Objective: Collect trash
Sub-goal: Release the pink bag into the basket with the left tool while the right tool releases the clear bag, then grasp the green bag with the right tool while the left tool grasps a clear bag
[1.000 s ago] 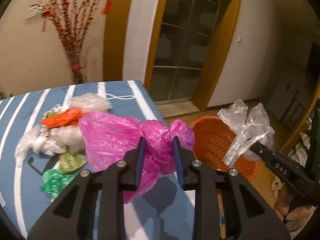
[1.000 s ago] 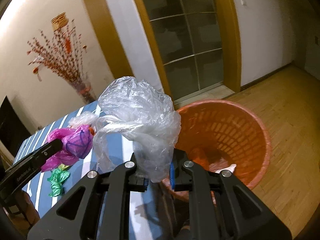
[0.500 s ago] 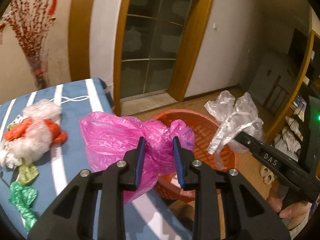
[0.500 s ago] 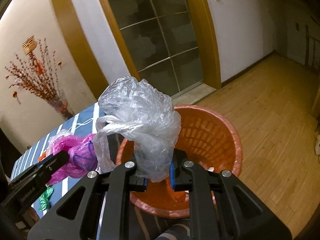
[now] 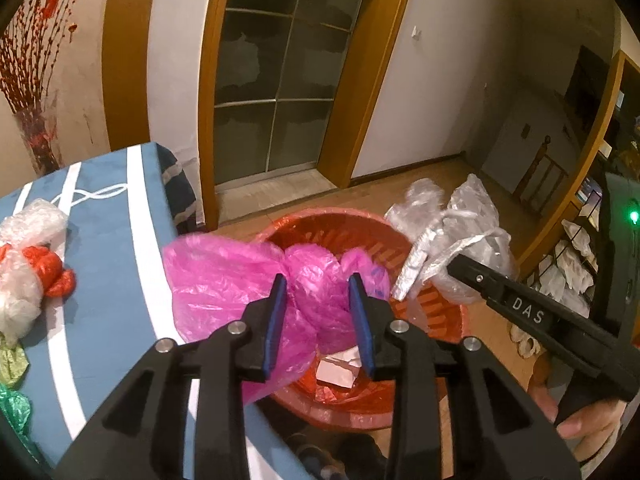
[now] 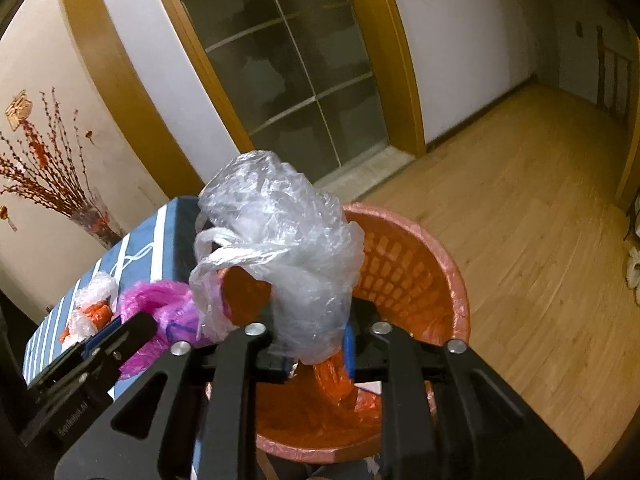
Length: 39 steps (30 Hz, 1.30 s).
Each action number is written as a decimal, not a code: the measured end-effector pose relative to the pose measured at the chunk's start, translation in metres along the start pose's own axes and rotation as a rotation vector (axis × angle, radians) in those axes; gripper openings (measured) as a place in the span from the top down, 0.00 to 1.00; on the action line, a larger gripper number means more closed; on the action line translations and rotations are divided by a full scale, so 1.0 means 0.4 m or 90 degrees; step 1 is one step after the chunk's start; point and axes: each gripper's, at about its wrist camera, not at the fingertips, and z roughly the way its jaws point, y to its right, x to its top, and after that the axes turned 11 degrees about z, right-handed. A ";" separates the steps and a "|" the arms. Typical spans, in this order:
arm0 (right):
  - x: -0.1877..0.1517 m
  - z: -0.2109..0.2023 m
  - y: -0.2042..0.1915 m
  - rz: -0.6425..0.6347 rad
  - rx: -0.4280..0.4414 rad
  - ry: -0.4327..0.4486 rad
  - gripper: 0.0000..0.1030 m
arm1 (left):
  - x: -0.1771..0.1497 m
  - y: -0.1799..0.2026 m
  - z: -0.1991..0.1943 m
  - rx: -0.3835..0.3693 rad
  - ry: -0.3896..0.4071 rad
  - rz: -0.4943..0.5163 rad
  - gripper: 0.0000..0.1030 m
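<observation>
On the left, the pink bag (image 5: 240, 280) lies between the opening jaws of the left gripper (image 5: 318, 320), half over the striped worktop (image 5: 116, 280), half over the orange basket (image 5: 452, 320); it may snag on the rim. On the right, the right gripper (image 6: 312, 344), jaws opening, releases the clear bag (image 6: 288, 248) above the basket; light film may drift outside. Its body reads "DAS".

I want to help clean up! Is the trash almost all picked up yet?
Not yet. Some paper already lies in the orange basket. Right now the left gripper has a pink bag and the right gripper a clear bag over the basket, jaws opening. Clear, red and green scraps wait on the striped table.
</observation>
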 end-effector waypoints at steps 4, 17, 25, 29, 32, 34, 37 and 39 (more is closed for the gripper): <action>0.000 0.023 0.016 0.003 -0.012 -0.019 0.66 | -0.010 -0.005 0.024 -0.005 -0.013 -0.005 0.59; 0.000 0.030 0.027 0.002 -0.028 -0.033 0.59 | -0.021 -0.014 0.019 0.005 -0.014 -0.004 0.53; -0.002 0.002 0.008 -0.014 -0.024 -0.019 0.59 | -0.025 -0.024 -0.020 0.015 -0.002 -0.009 0.51; -0.009 -0.016 -0.013 -0.029 -0.022 -0.010 0.59 | -0.033 -0.048 -0.053 0.029 0.006 -0.017 0.50; -0.015 -0.032 -0.032 -0.045 -0.020 -0.003 0.59 | -0.043 -0.076 -0.088 0.045 0.014 -0.025 0.48; -0.021 -0.040 -0.049 -0.055 -0.018 0.001 0.59 | -0.049 -0.097 -0.115 0.057 0.020 -0.032 0.47; -0.039 -0.055 -0.082 -0.073 -0.010 0.004 0.59 | -0.069 -0.147 -0.165 0.086 0.028 -0.043 0.45; -0.054 -0.063 -0.108 -0.086 -0.005 0.006 0.59 | -0.083 -0.185 -0.196 0.106 0.032 -0.054 0.43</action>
